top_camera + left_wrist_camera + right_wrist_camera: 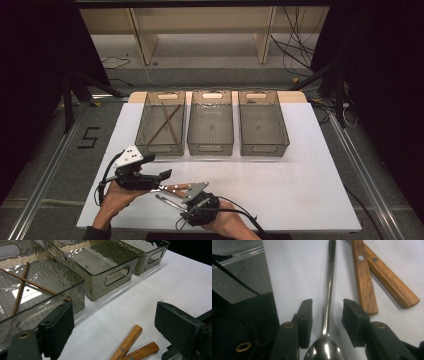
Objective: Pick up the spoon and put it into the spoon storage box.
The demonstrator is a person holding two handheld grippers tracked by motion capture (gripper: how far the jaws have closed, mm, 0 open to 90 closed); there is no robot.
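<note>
With my right hand-held gripper (325, 322) released astride the spoon (327, 300) lying on the table (294, 272) beside two wooden-handled utensils (372, 272), I should pinch the handle squarely, clear of them.

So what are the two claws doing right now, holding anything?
Left gripper: open, holding nothing.
Right gripper: open around the spoon handle, pads not touching it yet.

One sign reads from where I stand: a black figure "5" (89, 137) marked on the grey floor (50, 165) left of the table. Nothing else carries legible lettering.
</note>
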